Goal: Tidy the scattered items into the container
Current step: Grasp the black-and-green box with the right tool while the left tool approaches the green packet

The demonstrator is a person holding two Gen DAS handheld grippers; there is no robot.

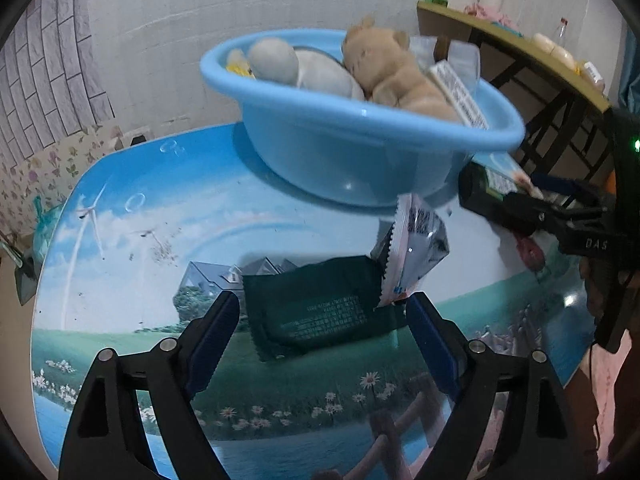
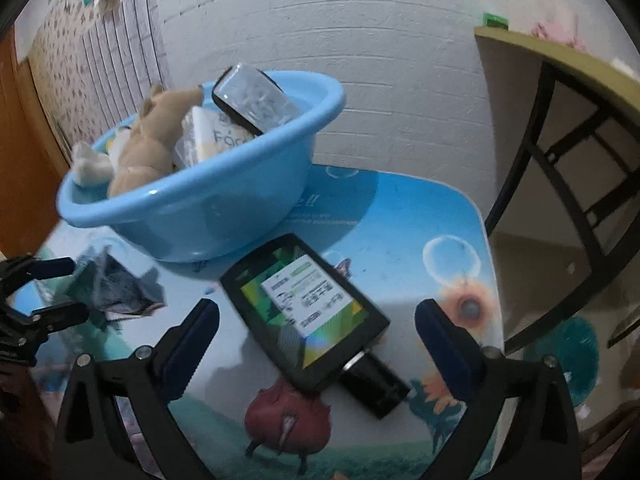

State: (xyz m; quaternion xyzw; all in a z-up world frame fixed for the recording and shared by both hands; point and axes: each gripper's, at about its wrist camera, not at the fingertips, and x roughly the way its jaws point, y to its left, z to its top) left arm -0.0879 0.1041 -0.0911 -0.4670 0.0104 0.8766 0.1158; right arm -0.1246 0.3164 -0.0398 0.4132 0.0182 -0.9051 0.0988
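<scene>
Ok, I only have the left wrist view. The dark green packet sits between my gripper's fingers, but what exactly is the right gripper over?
Observer: The right gripper is open over a black box with a green and white label, lying flat on the table. Its pads do not touch it.
Operator: Anything under that box?
Observer: A smaller black piece sticks out from under its near end.
Operator: And the basin on that side?
Observer: A black-edged shiny pack leans over the blue basin rim.
</scene>
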